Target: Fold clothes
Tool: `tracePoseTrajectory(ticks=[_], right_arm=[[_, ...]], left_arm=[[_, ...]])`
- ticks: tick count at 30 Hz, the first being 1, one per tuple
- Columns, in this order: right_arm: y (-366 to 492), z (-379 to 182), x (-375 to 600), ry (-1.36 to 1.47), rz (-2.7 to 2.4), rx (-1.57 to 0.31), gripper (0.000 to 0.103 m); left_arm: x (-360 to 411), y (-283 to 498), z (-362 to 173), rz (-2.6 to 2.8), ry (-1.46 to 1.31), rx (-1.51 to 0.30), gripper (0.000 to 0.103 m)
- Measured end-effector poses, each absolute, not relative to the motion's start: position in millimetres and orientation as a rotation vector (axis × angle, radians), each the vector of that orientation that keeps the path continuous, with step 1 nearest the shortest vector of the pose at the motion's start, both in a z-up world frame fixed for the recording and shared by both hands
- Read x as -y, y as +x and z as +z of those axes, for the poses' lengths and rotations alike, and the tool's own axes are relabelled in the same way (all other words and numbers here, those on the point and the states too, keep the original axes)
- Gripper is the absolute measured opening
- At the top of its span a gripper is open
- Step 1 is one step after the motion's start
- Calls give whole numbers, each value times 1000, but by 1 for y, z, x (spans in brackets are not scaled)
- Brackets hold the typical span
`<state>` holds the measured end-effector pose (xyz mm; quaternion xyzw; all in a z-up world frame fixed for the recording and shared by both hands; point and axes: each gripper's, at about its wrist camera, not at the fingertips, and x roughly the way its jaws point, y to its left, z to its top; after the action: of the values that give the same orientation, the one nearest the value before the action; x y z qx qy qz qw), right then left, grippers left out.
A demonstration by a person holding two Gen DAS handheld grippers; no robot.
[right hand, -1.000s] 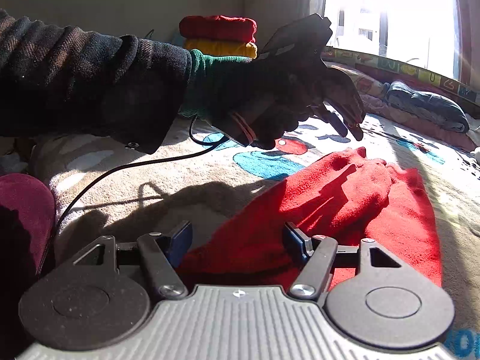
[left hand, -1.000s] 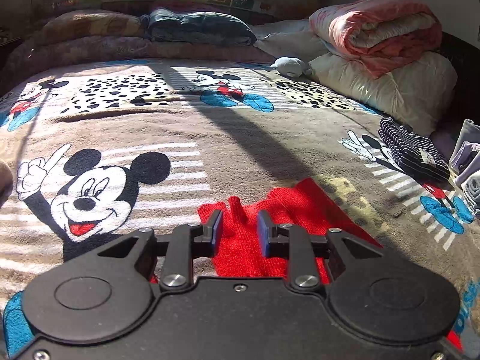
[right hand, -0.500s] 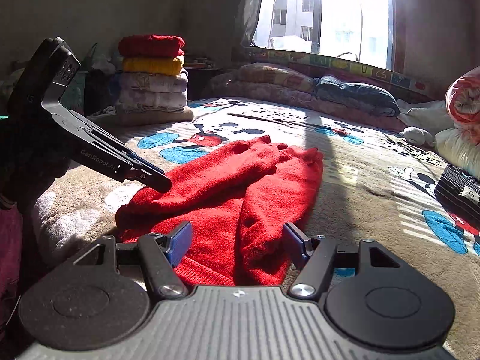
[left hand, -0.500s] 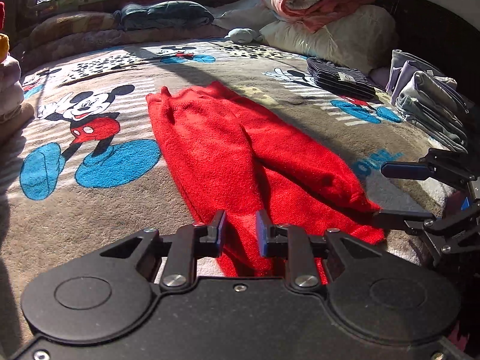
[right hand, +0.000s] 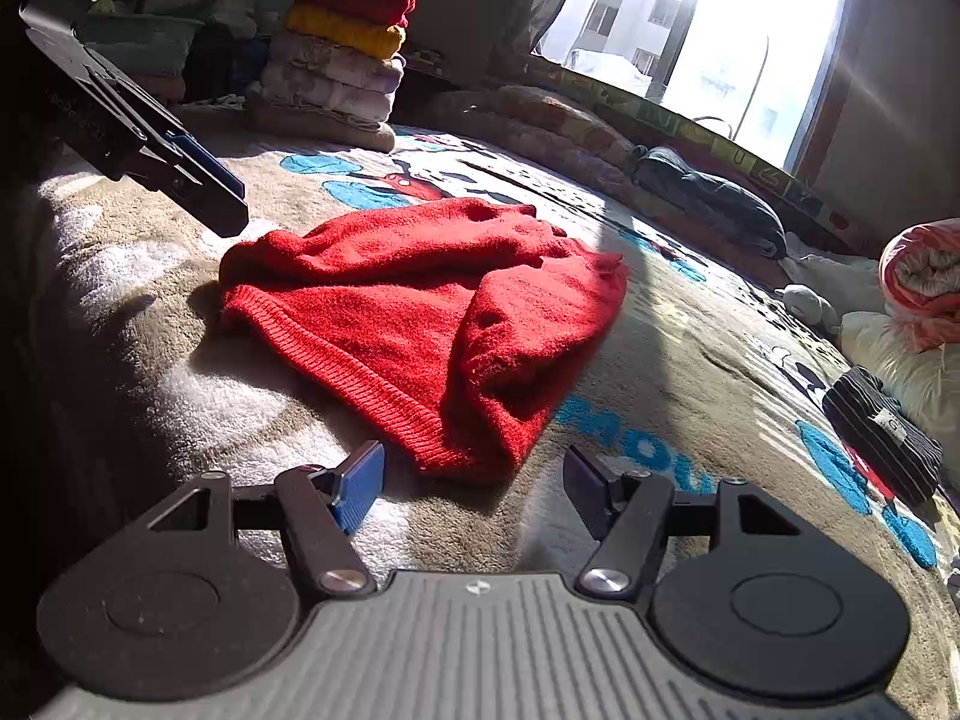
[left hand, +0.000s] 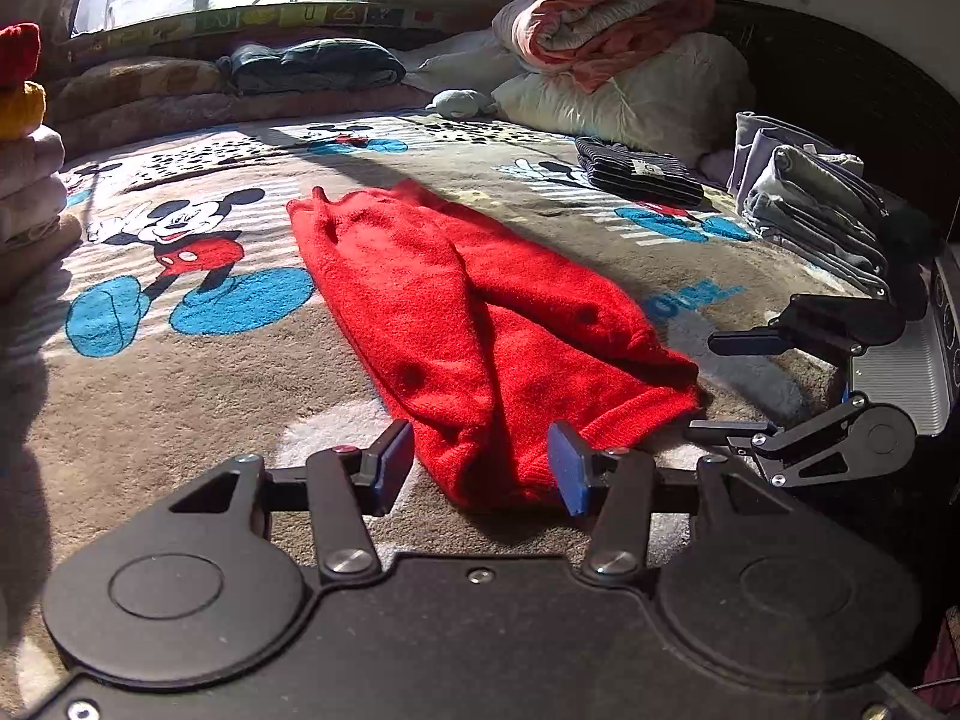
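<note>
A: What's cut off or hard to read?

B: The stack of folded knitwear [right hand: 345, 54] is clipped to a sliver at the frame edge in the left wrist view. The hand behind each gripper is out of sight, and the left gripper's near side is lost in shadow in the right wrist view.

A: And the jaws?

B: The left gripper [left hand: 480, 465] has its jaws spread wide, empty; the hem end of the red sweater [left hand: 474, 324] lies just ahead, between them, and contact can't be made out. The right gripper [right hand: 474, 483] is also released, jaws wide, with the sweater's ribbed hem corner just beyond them, apart.

A: Where's the sweater?

B: Flat on the Mickey Mouse blanket [left hand: 180, 396] on the bed, stretching away from the left jaws, sleeves folded over the body.
</note>
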<state>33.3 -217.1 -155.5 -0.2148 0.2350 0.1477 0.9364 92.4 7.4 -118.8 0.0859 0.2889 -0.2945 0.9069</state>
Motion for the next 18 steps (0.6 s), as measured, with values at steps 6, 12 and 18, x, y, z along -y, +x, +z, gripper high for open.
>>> tracePoseTrajectory(ticks=[6, 12, 18], right_arm=[[33, -162, 215, -582, 243, -464, 64], [42, -169, 208, -679, 270, -437, 63], [49, -170, 205, -700, 317, -421, 46]], left_arm=[[4, 68, -137, -559, 432, -557, 49], [27, 65, -161, -496, 669, -470, 52], [42, 71, -175, -444, 761, -374, 52]])
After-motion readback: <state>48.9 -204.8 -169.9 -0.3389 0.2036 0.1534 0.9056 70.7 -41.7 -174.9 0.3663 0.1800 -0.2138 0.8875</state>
